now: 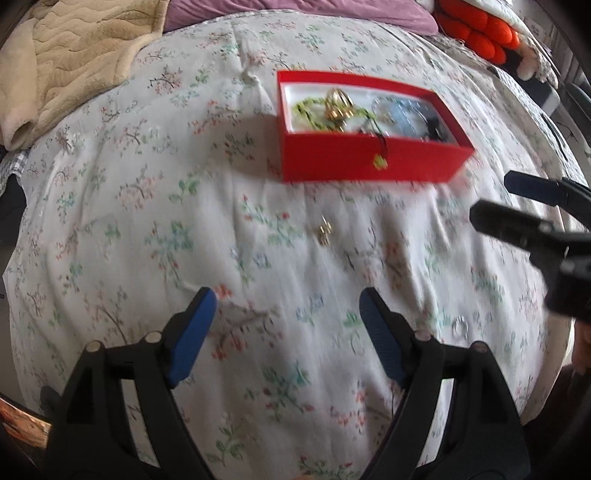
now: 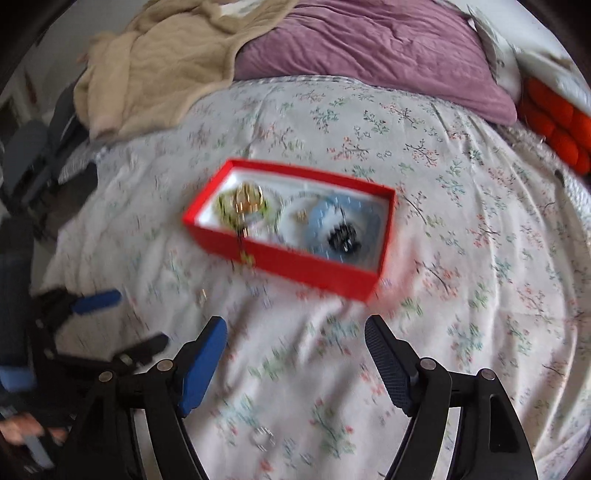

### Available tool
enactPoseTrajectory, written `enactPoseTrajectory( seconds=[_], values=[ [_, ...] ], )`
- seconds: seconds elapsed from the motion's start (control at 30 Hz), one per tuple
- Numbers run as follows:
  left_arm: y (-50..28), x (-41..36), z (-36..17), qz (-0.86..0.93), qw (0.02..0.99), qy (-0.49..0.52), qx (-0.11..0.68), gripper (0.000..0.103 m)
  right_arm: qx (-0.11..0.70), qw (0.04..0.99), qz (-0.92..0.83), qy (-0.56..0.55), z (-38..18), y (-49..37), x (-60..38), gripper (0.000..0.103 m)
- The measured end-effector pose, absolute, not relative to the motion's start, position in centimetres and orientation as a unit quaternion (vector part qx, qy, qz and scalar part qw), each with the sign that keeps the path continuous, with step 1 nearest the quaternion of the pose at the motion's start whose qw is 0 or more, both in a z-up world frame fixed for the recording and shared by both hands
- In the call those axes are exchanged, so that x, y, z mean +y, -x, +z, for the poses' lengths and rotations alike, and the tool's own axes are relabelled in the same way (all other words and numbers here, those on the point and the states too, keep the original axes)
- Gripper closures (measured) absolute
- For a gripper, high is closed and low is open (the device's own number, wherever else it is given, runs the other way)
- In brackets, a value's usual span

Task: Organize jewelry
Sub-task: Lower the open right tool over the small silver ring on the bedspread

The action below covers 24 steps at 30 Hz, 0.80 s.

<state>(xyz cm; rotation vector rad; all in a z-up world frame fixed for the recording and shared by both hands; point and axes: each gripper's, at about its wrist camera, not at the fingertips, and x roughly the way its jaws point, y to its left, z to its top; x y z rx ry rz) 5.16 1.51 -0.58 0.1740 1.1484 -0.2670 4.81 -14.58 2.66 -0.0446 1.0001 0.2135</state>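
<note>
A red box (image 1: 369, 162) (image 2: 288, 264) sits on the floral bedspread (image 1: 147, 221) and holds a gold ornament (image 1: 338, 103) (image 2: 247, 199), green beads, a light blue piece (image 1: 406, 114) (image 2: 332, 218) and a black piece (image 2: 342, 236). A small charm hangs over its front wall (image 1: 379, 161). A small gold piece (image 1: 324, 232) lies loose in front of the box. A silver ring (image 1: 460, 326) (image 2: 263, 439) lies on the sheet. My left gripper (image 1: 288, 314) (image 2: 129, 317) is open and empty. My right gripper (image 2: 295, 339) (image 1: 495, 201) is open and empty.
A beige blanket (image 2: 159, 62) and a purple quilt (image 2: 369, 48) lie at the head of the bed. An orange knitted thing (image 1: 480, 29) (image 2: 557, 125) lies at the far right. Dark clothing hangs off the bed's left side (image 2: 33, 173).
</note>
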Motion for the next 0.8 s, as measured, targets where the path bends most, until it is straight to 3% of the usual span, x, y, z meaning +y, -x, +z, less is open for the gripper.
enactPoseTrajectory(
  seconds=[0.3,0.47,0.53,0.73,0.8],
  values=[
    [-2.2,0.6,-3.7,-0.129,0.841,-0.110,0.514,0.022,0.482,0.866,0.123,0.055,-1.6,0.0,-15.6,0.025],
    [-0.7,0.7,-4.3,-0.134,0.871,-0.120,0.458,0.014,0.471,0.865,0.141,0.095,-4.0,2.3,-15.3,0.024],
    [-0.6,1.1,-4.7,-0.126,0.875,-0.113,0.453,0.000,0.454,0.871,0.149,0.113,-4.4,3.3,-15.0,0.022],
    [-0.8,1.7,-5.0,-0.118,0.874,-0.096,0.462,0.000,0.442,0.876,0.157,0.108,-4.9,4.0,-14.8,0.011],
    [-0.8,1.7,-5.1,-0.112,0.875,-0.095,0.461,0.000,0.450,0.876,0.144,0.094,-5.3,3.6,-15.3,0.000]
  ],
)
